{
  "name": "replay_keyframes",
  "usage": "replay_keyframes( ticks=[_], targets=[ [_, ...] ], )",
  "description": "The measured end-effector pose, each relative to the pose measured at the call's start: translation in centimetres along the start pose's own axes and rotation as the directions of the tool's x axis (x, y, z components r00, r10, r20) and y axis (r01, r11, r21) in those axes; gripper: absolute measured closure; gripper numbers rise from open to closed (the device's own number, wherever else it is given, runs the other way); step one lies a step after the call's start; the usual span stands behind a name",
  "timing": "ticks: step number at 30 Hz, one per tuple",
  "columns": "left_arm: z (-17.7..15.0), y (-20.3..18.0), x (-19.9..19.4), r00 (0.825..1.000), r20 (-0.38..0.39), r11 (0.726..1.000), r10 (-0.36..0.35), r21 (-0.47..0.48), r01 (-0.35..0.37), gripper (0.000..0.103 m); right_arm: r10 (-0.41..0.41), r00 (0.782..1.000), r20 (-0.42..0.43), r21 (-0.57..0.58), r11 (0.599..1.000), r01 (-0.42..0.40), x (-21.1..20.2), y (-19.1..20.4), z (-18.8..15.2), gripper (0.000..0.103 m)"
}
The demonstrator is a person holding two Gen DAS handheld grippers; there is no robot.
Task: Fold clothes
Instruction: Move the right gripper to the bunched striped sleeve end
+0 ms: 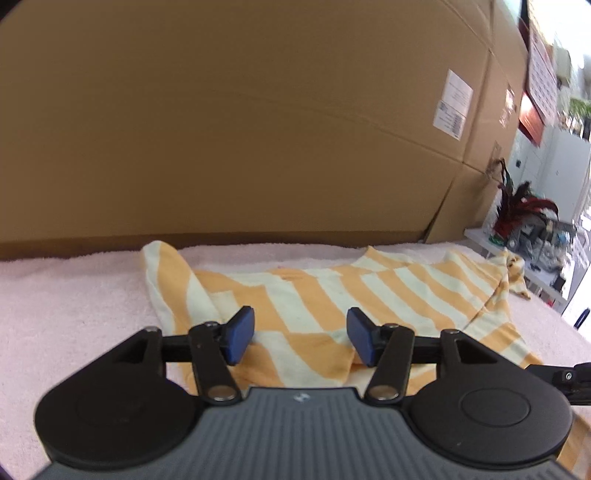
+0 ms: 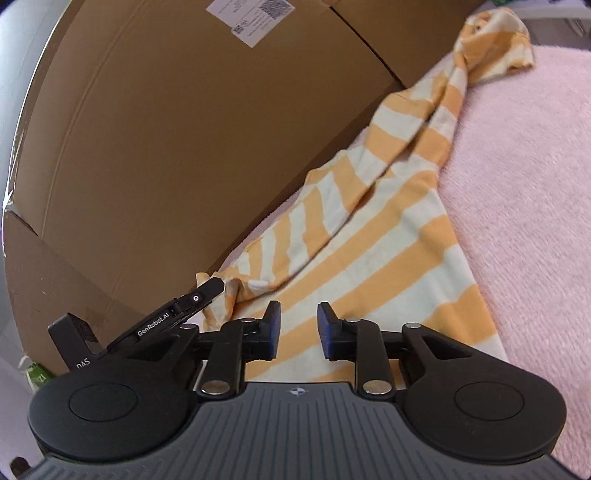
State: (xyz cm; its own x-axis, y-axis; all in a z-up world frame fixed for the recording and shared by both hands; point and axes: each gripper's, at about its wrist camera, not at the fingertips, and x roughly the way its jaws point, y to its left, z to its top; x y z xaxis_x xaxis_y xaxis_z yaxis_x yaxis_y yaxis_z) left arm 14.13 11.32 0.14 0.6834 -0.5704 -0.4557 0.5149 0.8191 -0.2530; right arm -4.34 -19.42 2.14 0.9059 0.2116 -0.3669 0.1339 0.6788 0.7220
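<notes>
Striped shirt point(image 1: 332, 295) spread flat on pink towel point(image 1: 74, 295), near hem hidden under both tools. Left gripper point(image 1: 300, 336) wide open, empty. Right gripper point(image 2: 298, 330) part open, empty. Cardboard box point(image 1: 258, 110) behind.

From my left wrist view, the gripper body covers the near hem of the striped shirt point(image 1: 306, 291). The shelf clutter point(image 1: 532, 229) at far right is blurred; I cannot identify items. The carton label point(image 1: 452, 105) is unreadable. In my right wrist view, the label point(image 2: 251, 14) is cut by the top edge.
</notes>
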Motion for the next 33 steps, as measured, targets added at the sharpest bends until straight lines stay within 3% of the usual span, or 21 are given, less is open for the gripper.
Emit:
replay_keyframes(
  ticks=[2, 4, 8, 13, 17, 21, 26, 29, 30, 31, 33],
  targets=[
    [0.4, 1.1, 0.0, 1.000, -0.006, 0.997, -0.021, -0.080, 0.020, 0.046, -0.068, 0.995, 0.079, -0.046, 0.996, 0.071, 0.4, 0.6, 1.2, 0.067],
    [0.6, 1.8, -0.1, 0.999, -0.006, 0.990, -0.046, -0.130, 0.045, 0.046, -0.146, 0.974, 0.171, -0.059, 0.986, 0.159, 0.7, 0.8, 2.7, 0.064],
    [0.5, 1.3, -0.1, 0.998, -0.014, 0.991, -0.066, -0.117, 0.064, 0.042, -0.265, 0.928, 0.262, -0.031, 0.959, 0.282, 1.7, -0.5, 6.2, 0.059],
    [0.1, 0.3, 0.3, 0.997, -0.039, 0.997, -0.060, -0.058, 0.058, 0.039, -0.317, 0.911, 0.265, 0.014, 0.946, 0.325, 3.2, -2.9, 8.7, 0.056],
    [-0.2, 0.0, 0.9, 0.997, -0.062, 0.998, -0.056, -0.039, 0.054, 0.026, -0.357, 0.895, 0.268, 0.053, 0.933, 0.356, 4.4, -4.8, 10.5, 0.056],
    [-0.4, -0.2, 1.5, 0.995, -0.082, 0.998, -0.053, -0.019, 0.051, 0.023, -0.369, 0.876, 0.310, 0.129, 0.929, 0.346, 4.9, -6.0, 10.1, 0.053],
    [-0.7, -0.9, 1.8, 0.995, -0.089, 0.998, -0.050, 0.033, 0.053, 0.013, -0.338, 0.877, 0.342, 0.152, 0.941, 0.303, 5.6, -6.6, 10.3, 0.050],
    [-0.7, -0.9, 1.8, 0.994, -0.093, 0.997, -0.057, 0.039, 0.061, 0.010, -0.330, 0.875, 0.355, 0.173, 0.943, 0.286, 6.1, -7.0, 10.7, 0.055],
    [-0.8, -0.9, 1.8, 0.994, -0.095, 0.997, -0.060, 0.040, 0.064, 0.010, -0.317, 0.881, 0.350, 0.175, 0.946, 0.271, 6.1, -7.2, 10.7, 0.063],
    [-0.8, -1.0, 1.8, 0.994, -0.094, 0.997, -0.060, 0.043, 0.065, 0.009, -0.300, 0.888, 0.347, 0.177, 0.951, 0.253, 6.2, -7.4, 10.7, 0.078],
    [-0.9, -1.2, 1.7, 0.994, -0.091, 0.997, -0.059, 0.053, 0.064, 0.009, -0.245, 0.900, 0.360, 0.172, 0.966, 0.194, 6.0, -7.7, 10.7, 0.093]
  ],
)
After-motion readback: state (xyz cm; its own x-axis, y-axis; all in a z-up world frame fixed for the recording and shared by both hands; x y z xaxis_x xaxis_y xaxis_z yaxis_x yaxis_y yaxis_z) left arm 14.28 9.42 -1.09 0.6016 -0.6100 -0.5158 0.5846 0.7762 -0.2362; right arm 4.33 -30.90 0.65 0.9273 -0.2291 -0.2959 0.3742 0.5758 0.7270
